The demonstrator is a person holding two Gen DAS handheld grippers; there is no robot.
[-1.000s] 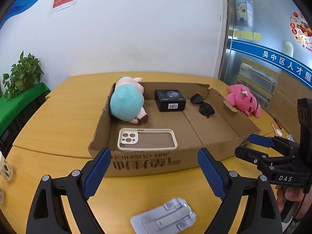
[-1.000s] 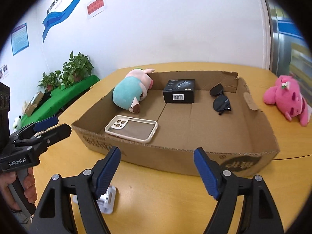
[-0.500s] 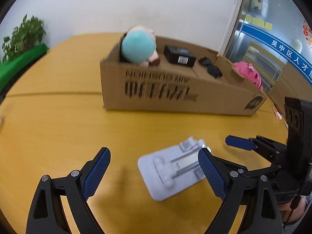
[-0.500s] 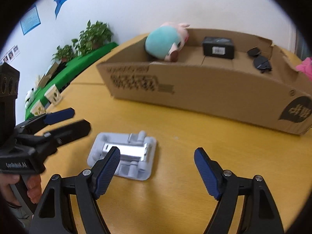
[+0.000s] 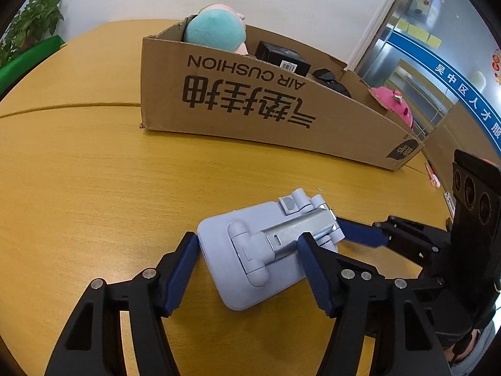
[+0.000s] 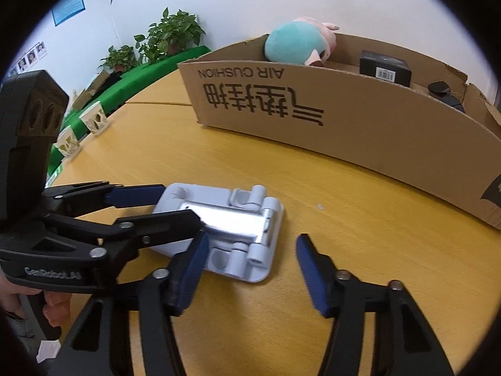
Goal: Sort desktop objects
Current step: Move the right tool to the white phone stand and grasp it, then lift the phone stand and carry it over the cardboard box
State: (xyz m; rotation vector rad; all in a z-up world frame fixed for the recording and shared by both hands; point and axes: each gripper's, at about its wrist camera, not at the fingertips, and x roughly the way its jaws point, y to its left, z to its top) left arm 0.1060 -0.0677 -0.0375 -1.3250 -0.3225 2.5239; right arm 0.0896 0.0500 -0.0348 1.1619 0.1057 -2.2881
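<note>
Two grippers are working at one grey phone stand (image 5: 250, 257), which is lying flat on the wooden table (image 5: 94, 188), in front of the cardboard box (image 5: 250, 106). Straddling the stand, the left gripper (image 5: 247, 272) is closing, its left pad touching the stand's edge; whether the other pad is pressing yet, I cannot tell. The right gripper (image 6: 250, 269) is also closing, one pad over the stand's near end, the other standing clear over bare table, so nothing is being clamped there. Inside the box a teal plush (image 5: 216, 34), a black box (image 5: 281, 58) and sunglasses (image 5: 328, 78) are lying; a pink plush (image 5: 394, 106) is sitting beyond the box.
</note>
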